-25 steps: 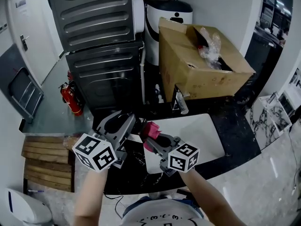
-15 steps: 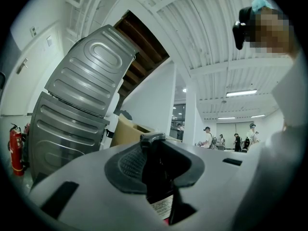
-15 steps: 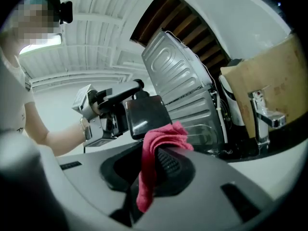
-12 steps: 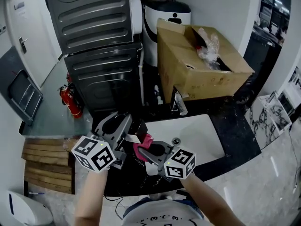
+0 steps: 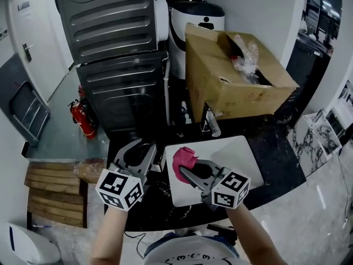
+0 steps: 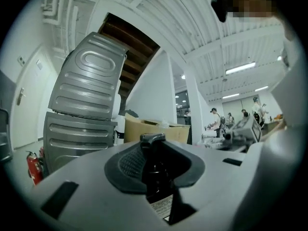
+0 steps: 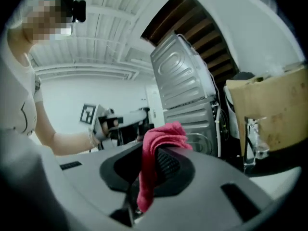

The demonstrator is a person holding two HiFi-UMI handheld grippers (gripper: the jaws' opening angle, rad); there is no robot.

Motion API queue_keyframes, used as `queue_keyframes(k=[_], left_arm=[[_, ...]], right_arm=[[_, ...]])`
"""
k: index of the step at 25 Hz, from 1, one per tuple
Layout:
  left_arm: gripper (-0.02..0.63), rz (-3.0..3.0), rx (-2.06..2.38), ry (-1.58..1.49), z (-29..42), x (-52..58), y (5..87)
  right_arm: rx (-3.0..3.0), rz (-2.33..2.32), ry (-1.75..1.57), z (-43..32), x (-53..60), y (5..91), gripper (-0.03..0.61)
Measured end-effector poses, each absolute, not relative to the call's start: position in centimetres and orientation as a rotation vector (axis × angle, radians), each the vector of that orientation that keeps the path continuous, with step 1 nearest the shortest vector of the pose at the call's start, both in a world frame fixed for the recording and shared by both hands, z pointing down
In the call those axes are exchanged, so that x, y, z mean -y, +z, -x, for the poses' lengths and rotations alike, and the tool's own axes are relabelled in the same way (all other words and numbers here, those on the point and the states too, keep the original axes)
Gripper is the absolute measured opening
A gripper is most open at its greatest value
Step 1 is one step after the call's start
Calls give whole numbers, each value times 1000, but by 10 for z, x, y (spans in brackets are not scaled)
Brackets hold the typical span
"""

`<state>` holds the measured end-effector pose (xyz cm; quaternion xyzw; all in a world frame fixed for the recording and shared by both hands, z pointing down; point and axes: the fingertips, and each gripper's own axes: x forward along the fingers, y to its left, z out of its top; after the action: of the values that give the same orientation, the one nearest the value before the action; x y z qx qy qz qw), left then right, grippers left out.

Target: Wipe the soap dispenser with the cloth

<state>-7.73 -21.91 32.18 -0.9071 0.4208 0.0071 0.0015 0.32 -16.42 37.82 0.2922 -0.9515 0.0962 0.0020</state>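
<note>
Dark soap dispenser (image 6: 153,170) lengthwise between left tongs (image 6: 155,153), top outward

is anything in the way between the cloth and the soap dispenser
Nothing visible does. The right tool grips the cloth, the left tool grips the soap dispenser, and only a bare gap lies between them.

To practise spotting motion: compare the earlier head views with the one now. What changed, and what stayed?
The right gripper, shut on the cloth, drew away to the right from the dispenser, leaving a gap. The left gripper kept its hold on the dispenser, nearly in place.
</note>
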Motion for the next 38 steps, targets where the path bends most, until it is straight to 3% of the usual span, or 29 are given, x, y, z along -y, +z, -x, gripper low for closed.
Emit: queue_keyframes(k=[7, 17, 28, 38], left_arm=[[101, 2735, -1174, -290, 43, 205, 367], [103, 2576, -1037, -592, 23, 190, 410], [103, 2667, -1572, -178, 97, 230, 398], [103, 2634, -1836, -231, 143, 324, 421]], right_arm=[[3164, -890, 224, 3, 172, 296, 57], [2816, -839, 133, 40, 182, 358, 58], [2849, -1476, 491, -61, 211, 364, 58], [2722, -1594, 610, -87, 204, 400, 58]])
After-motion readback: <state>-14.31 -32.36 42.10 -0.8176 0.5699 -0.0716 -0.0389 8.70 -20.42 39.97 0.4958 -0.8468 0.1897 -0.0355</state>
